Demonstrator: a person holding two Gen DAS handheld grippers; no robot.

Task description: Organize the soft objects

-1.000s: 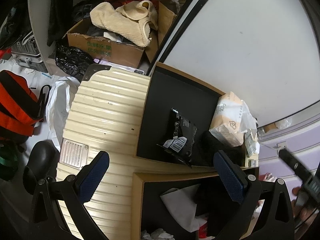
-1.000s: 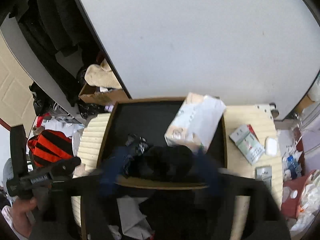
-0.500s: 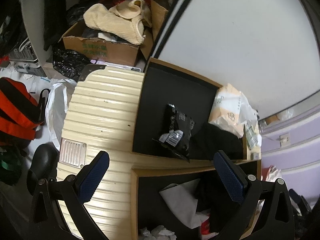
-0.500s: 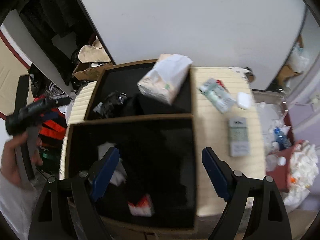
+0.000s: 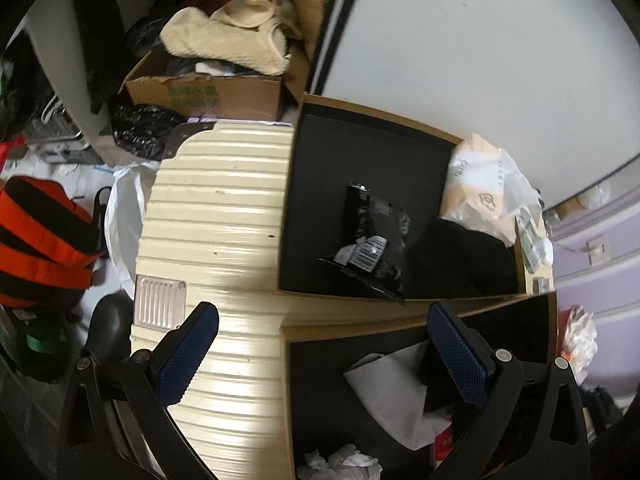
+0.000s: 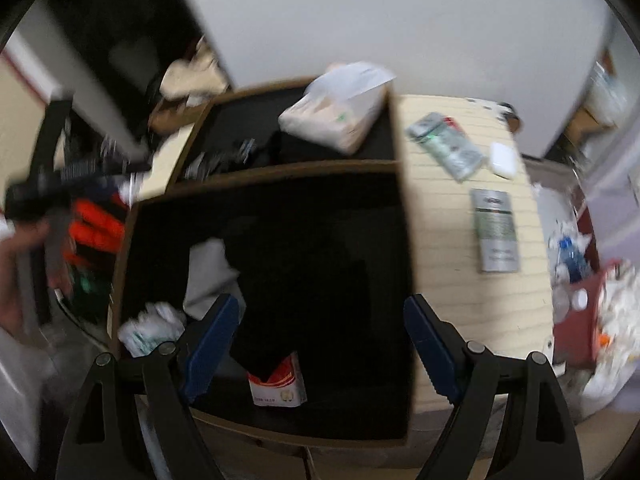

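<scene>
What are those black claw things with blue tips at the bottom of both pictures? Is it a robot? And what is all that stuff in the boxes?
No robot here. A person holds one grabbing tool in each hand, and a small round-eyed camera rides on each tool, so each picture looks along that tool's two fingers. One picture comes from the left gripper, the other from the right gripper. Both stand open and hold nothing.

Below them lies a cream ribbed suitcase with two black-lined boxes on top. The far box holds a shiny black packet, dark cloth and a pack of tissues. The near box holds white paper, crumpled tissue, dark cloth and a small red and white carton.
</scene>
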